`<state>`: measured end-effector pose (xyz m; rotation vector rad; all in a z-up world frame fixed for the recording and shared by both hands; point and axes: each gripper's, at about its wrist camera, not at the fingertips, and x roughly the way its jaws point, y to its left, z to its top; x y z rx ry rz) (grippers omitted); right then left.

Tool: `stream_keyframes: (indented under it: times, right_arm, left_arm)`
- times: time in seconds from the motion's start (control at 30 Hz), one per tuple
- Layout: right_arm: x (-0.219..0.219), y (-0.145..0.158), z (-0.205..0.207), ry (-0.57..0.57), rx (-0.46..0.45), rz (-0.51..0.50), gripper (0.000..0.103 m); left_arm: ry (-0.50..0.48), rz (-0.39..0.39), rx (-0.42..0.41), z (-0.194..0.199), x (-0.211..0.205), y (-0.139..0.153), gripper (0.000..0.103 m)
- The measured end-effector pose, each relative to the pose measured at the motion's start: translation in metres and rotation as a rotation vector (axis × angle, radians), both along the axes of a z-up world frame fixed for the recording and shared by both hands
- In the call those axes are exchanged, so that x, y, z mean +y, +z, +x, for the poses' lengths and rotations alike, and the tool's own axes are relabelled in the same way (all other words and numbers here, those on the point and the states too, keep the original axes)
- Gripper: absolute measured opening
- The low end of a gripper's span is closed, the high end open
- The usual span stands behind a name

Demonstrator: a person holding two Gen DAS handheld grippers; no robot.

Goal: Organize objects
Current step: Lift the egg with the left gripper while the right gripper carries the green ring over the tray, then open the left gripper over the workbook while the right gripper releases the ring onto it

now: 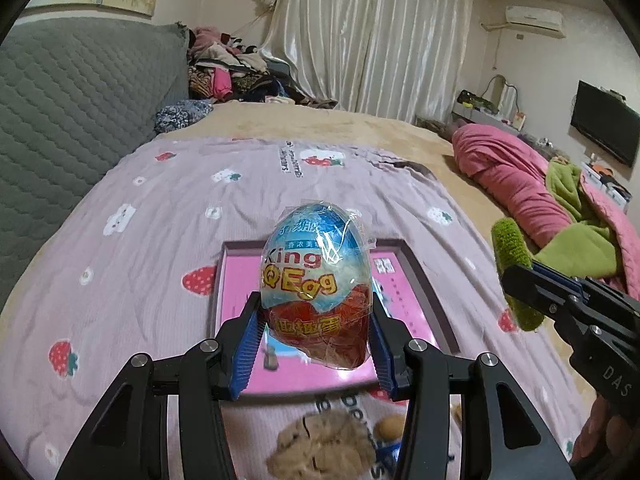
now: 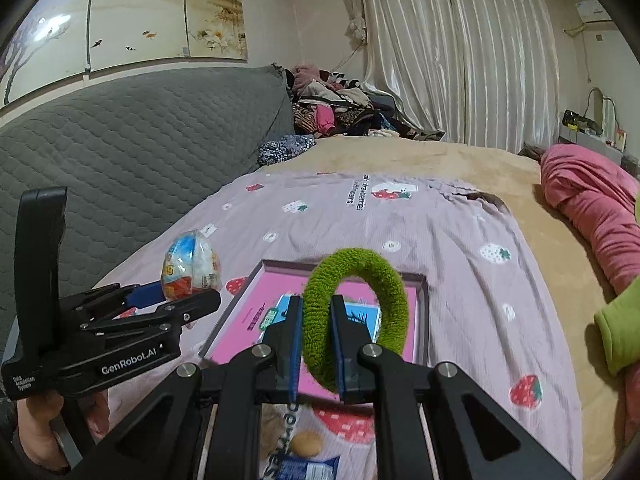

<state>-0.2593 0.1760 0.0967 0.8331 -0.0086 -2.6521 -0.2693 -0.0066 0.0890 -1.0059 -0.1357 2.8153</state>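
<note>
A foil-wrapped toy egg (image 1: pixel 316 280), blue on top and red below under clear crinkled plastic, sits upright between the blue pads of the left gripper (image 1: pixel 316 344), which is clamped on its lower half and holds it in the air over a shallow box lid with a pink inside and a grey rim (image 1: pixel 416 264). A fuzzy green ring of looped fabric (image 2: pixel 356 312) hangs in the right gripper (image 2: pixel 316 344), whose jaws are pinched tight on the ring's left side; it too is above the pink tray, near its middle. The two grippers are side by side, the egg to the left of the ring. The tray lies on a lilac bedsheet printed with strawberries (image 1: pixel 132 264). On the sheet just in front of the tray lie a round biscuit (image 2: pixel 306 443) and a blue snack packet (image 2: pixel 308 469). A hand (image 2: pixel 38 428) grips the handle of the left tool.
</note>
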Motion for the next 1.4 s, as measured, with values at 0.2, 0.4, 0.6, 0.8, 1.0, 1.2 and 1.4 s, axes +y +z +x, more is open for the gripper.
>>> stream_keyframes:
  times: [0.2, 0.4, 0.6, 0.8, 1.0, 1.2, 1.4]
  right_arm:
    - [-0.002, -0.003, -0.037, 0.004, -0.012, 0.02, 0.013]
    - [-0.007, -0.022, -0.076, 0.006, -0.064, 0.048, 0.013]
    - [-0.014, -0.058, -0.123, 0.014, -0.162, 0.055, 0.013]
    - [-0.012, -0.096, -0.16, -0.005, -0.259, 0.05, 0.013]
    - [-0.006, -0.126, -0.192, -0.027, -0.355, 0.015, 0.013]
    - [-0.003, -0.15, -0.215, -0.07, -0.404, 0.059, 0.014]
    - [-0.005, -0.169, -0.223, -0.08, -0.436, 0.101, 0.015]
  left_arm:
    - [0.014, -0.029, -0.004, -0.043, -0.002, 0.002, 0.05]
    - [0.009, -0.05, -0.051, -0.08, 0.0, -0.021, 0.05]
    - [-0.012, -0.079, -0.098, -0.11, 0.006, -0.057, 0.05]
    - [0.001, -0.032, -0.212, -0.147, 0.003, -0.095, 0.05]
    - [0.007, -0.055, -0.304, -0.179, 0.005, -0.131, 0.05]
    - [0.017, -0.119, -0.306, -0.187, 0.008, -0.148, 0.051]
    - [0.026, -0.123, -0.326, -0.192, 0.004, -0.156, 0.051]
